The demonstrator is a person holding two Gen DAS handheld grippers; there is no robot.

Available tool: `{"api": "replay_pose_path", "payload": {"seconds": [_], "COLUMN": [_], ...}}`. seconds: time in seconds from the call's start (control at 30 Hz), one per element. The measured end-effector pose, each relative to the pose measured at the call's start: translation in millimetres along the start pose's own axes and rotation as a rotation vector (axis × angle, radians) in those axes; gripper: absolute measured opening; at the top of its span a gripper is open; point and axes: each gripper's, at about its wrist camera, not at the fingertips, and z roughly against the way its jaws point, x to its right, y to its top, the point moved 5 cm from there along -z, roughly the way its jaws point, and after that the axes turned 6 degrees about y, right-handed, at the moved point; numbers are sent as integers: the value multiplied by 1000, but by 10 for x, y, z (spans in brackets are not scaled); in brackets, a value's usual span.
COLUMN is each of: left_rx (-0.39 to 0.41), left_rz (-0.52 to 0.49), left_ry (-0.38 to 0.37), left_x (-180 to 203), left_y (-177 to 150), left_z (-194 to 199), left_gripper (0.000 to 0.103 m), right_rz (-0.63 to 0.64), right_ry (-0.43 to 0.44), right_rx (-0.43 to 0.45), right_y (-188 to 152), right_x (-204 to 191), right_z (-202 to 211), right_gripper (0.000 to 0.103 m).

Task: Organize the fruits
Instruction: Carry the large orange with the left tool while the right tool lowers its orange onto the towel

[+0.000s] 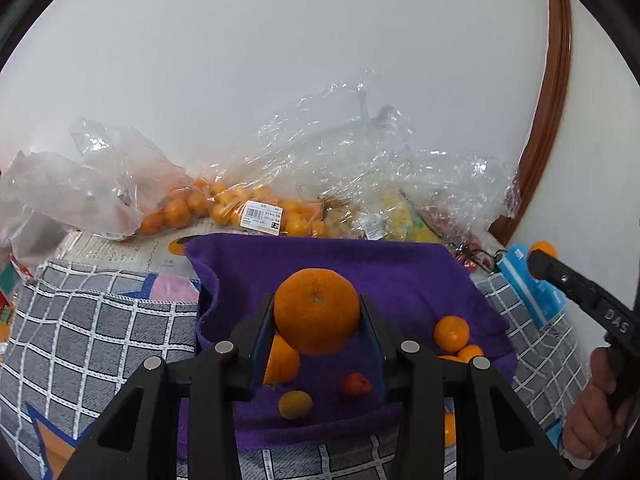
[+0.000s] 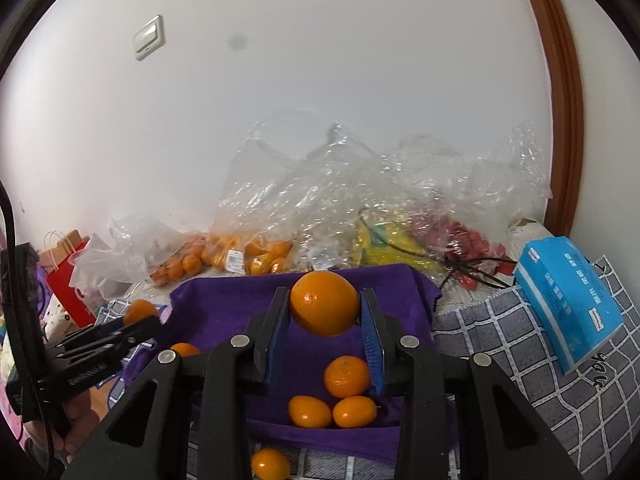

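Observation:
My left gripper (image 1: 318, 312) is shut on a large orange (image 1: 317, 310), held above a purple towel (image 1: 332, 260). On the towel below lie a small orange (image 1: 451, 333), a yellow fruit (image 1: 295, 404), a small red fruit (image 1: 356, 385) and another orange (image 1: 283, 360) partly hidden by the left finger. My right gripper (image 2: 325, 310) is shut on a smooth orange (image 2: 324, 303) over the same purple towel (image 2: 224, 300). Under it rest a mandarin (image 2: 346, 376) and two small oval oranges (image 2: 310, 411). The left gripper (image 2: 132, 326) with its orange shows at the left of the right wrist view.
Clear plastic bags of small oranges (image 1: 240, 208), yellow fruit (image 2: 380, 244) and red fruit (image 2: 468, 244) lie along the white wall. A blue tissue pack (image 2: 568, 300) sits at the right on a grey checked cloth (image 2: 500, 344). A red paper bag (image 2: 66, 284) stands far left.

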Motion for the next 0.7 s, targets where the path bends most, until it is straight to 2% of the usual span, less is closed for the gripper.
{"api": "replay_pose_path", "payload": {"seconds": [0.23,0.47,0.7], "left_rx": [-23,-43,-76], "left_rz": [19,58,96], "left_ry": [-14,-8,-71], "left_x": [-34,-143,-164], "left_y": [-60,-106,-196], "left_z": [-97,-205,-299], "left_gripper": [39,39,39], "right_rz": [-35,-57,-72], "right_ry": [-16,-41,-78], "right_rx": [-27,-121,-193], "right_y": [-105,-323,-444], "right_x": [178,316,437], "right_z": [-89,-336,-488], "right_gripper": [35,35,35]}}
